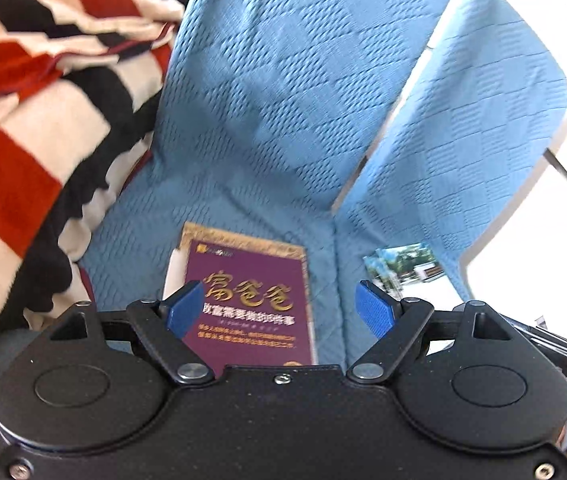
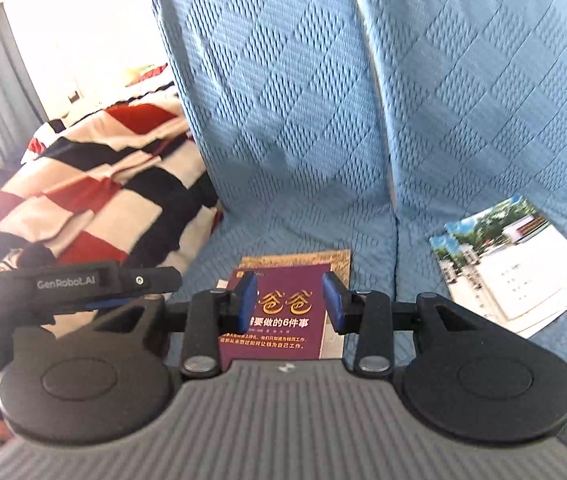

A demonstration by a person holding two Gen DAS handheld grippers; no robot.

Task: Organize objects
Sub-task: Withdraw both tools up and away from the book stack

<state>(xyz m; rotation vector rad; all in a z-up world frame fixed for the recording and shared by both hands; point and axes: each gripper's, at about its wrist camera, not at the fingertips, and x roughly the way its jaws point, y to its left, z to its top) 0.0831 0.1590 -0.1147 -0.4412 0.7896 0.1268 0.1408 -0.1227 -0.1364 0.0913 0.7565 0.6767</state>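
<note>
A glossy purple book [image 2: 279,316] with gold lettering lies flat near the front edge of the quilted blue sofa [image 2: 303,120]. Thin, glossy booklets [image 2: 515,264] lie near its right edge, a striped knit blanket [image 2: 95,200] at its left. The left gripper [image 1: 281,308] hangs spread wide and empty; the right gripper [image 2: 289,300] hangs partly spread, pinching nothing.

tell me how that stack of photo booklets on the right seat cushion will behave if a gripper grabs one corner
The booklets look thin and soft-covered, so a corner grip would probably let them sag. They lie fanned and loose, so only the top one may lift while the others slide. The textured blue cover under them should resist slipping somewhat.
</note>
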